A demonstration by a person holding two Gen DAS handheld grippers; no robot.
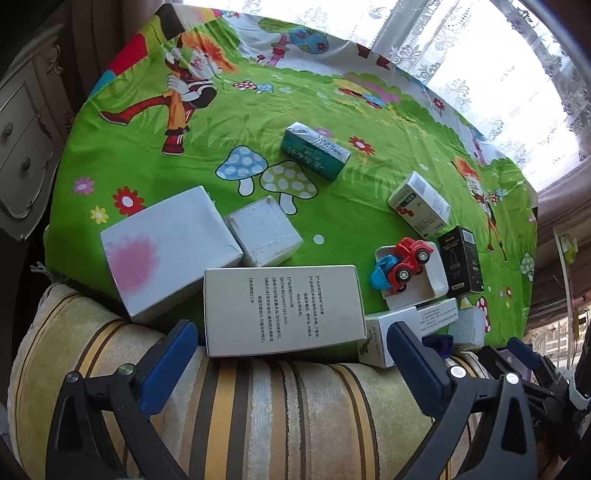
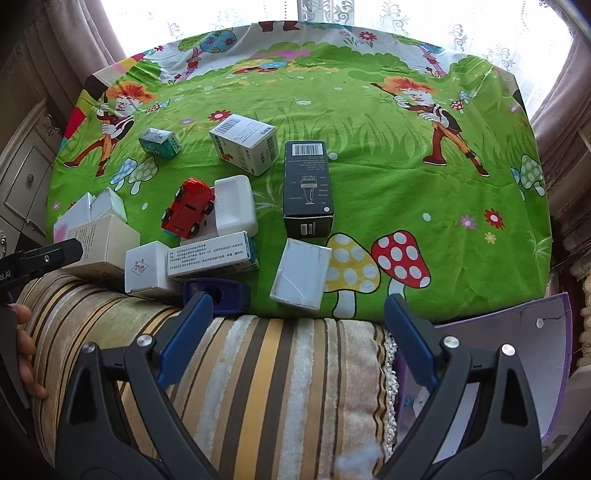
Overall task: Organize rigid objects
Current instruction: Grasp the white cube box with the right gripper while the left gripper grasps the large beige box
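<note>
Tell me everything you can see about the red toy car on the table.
The red toy car looks like glossy hard plastic, with black tyres and red hubs, clearest in the left wrist view. It sits tilted, its lower end on a blue piece, seemingly part of the toy, leaning in or against a shallow white tray. The tall black box stands apart on the far side of the tray. Neither the left gripper nor the right gripper touches it; both are open.

A home bedroom: lace curtains (image 2: 369,11) behind the cartoon-print bedsheet (image 2: 369,177), a carved dresser (image 1: 26,147) left of it
</note>
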